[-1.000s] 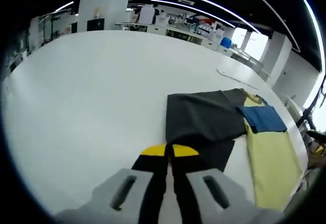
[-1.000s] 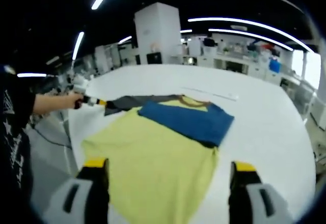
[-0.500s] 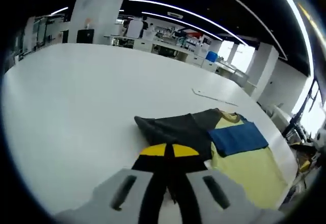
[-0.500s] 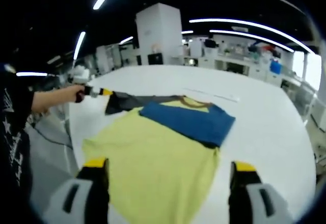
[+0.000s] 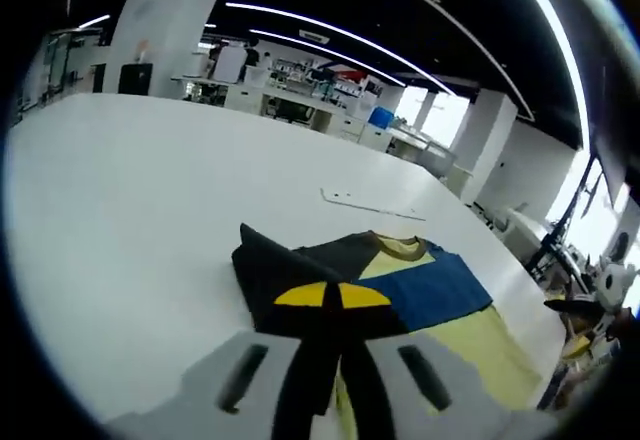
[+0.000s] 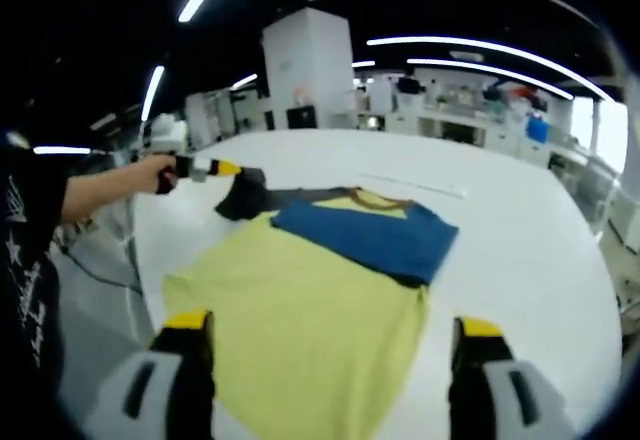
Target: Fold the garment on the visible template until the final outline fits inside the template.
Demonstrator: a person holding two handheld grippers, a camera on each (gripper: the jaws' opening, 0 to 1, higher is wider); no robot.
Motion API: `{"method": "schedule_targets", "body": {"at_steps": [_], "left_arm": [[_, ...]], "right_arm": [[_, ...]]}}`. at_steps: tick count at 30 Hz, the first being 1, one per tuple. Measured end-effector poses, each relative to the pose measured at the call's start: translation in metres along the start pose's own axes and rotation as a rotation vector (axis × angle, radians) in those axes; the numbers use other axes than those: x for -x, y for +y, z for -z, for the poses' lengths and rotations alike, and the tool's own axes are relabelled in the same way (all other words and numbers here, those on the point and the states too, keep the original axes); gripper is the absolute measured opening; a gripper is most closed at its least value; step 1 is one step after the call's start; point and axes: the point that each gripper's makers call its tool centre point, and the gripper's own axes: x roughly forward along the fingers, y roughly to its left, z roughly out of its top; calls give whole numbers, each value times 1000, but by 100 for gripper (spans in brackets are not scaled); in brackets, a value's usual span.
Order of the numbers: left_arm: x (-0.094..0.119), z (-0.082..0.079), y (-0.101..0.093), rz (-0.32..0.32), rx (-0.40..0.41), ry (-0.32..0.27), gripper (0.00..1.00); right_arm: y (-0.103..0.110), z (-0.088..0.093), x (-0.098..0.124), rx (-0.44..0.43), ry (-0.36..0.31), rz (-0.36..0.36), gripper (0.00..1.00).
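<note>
The left gripper (image 5: 332,296) has its jaws pinched together on the dark sleeve (image 5: 268,268) of the garment (image 6: 310,310), lifting it at centre frame. The right gripper (image 6: 330,345) hangs with jaws wide apart at the bottom of the right gripper view, gripping nothing. The yellow garment lies on the white table (image 6: 520,250), its long axis running from lower left to the collar at upper centre, a blue sleeve (image 6: 370,235) folded across it

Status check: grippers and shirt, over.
Left gripper shut on dark sleeve, lifting it. Right gripper open, hovering over yellow shirt. Blue sleeve already folded in. Table clear of obstructions.
</note>
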Motion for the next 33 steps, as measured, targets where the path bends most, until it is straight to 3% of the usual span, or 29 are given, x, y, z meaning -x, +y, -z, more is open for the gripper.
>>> {"method": "schedule_targets", "body": {"at_steps": [4,11,23,33], "left_arm": [[-9,-1,-22,30,14,-13,0],[-23,-1,-55,78,-28,-13,0],[-50,20,-104,169,-46,45,0],[-62,37,-132,234,-88,80,0]], "right_arm": [[0,0,0,-3,-2,4,99],[1,1,-1,-9,0,4,99],[-3,7,1,-33,5,18,99],[-3,8,0,-48,8,19,99]]}}
